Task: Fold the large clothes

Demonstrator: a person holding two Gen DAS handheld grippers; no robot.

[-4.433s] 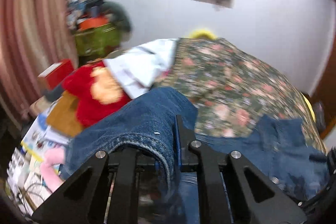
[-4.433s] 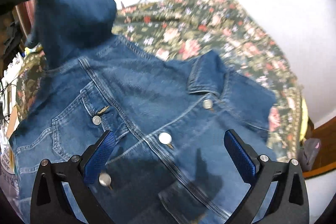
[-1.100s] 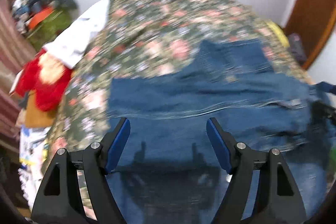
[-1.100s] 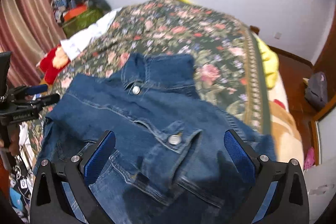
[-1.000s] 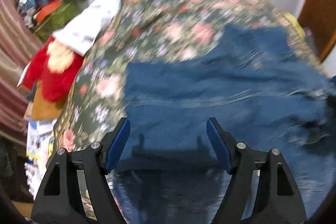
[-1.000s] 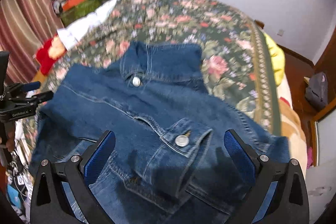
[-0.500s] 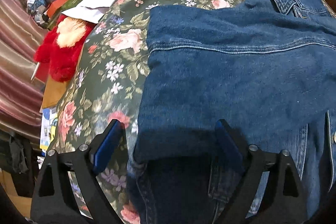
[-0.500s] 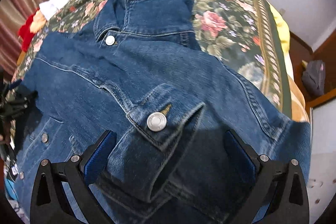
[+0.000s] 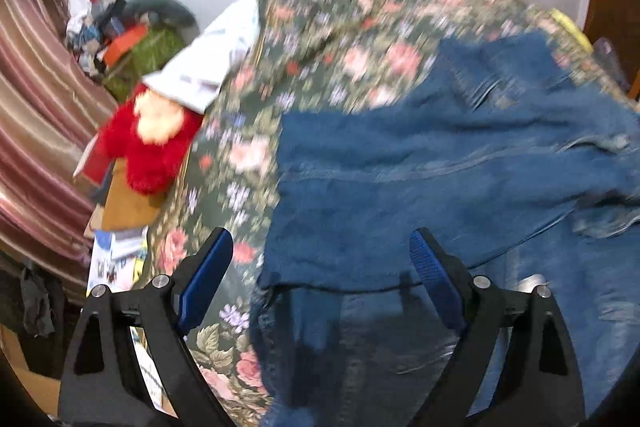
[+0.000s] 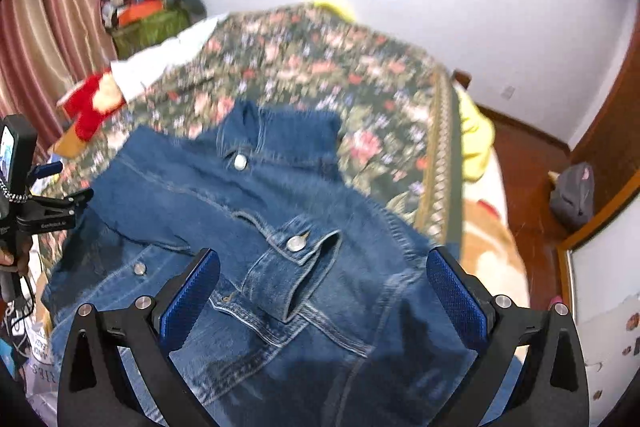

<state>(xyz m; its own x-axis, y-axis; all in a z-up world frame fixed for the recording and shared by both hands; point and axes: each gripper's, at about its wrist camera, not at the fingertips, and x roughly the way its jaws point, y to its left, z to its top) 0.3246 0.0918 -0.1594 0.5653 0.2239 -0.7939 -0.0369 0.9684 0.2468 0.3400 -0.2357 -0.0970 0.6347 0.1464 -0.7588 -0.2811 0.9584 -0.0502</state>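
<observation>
A blue denim jacket (image 9: 420, 187) lies front up on the flowered bedspread (image 9: 340, 39), collar (image 10: 280, 135) toward the far wall. Its left side is folded in over the body with a straight edge. A buttoned sleeve cuff (image 10: 296, 259) lies across the chest. My left gripper (image 9: 320, 239) hovers open above the folded left edge, and nothing sits between its blue pads (image 9: 204, 279). My right gripper (image 10: 323, 258) hangs open over the jacket (image 10: 280, 227) near the cuff, holding nothing. At the left edge of the right wrist view, a hand carries the left gripper (image 10: 68, 183).
A red plush toy (image 9: 148, 143) and a white cloth (image 9: 216, 59) lie at the bed's left side, by a clutter pile (image 9: 128, 43) and a striped curtain (image 9: 32, 107). A yellow blanket (image 10: 472, 135), wooden floor and a grey bag (image 10: 572, 195) are to the right.
Both grippers have lifted and drawn back from the jacket, so more of the wall shows. The left jaws stand wider than a second ago. The sleeve held earlier now lies folded.
</observation>
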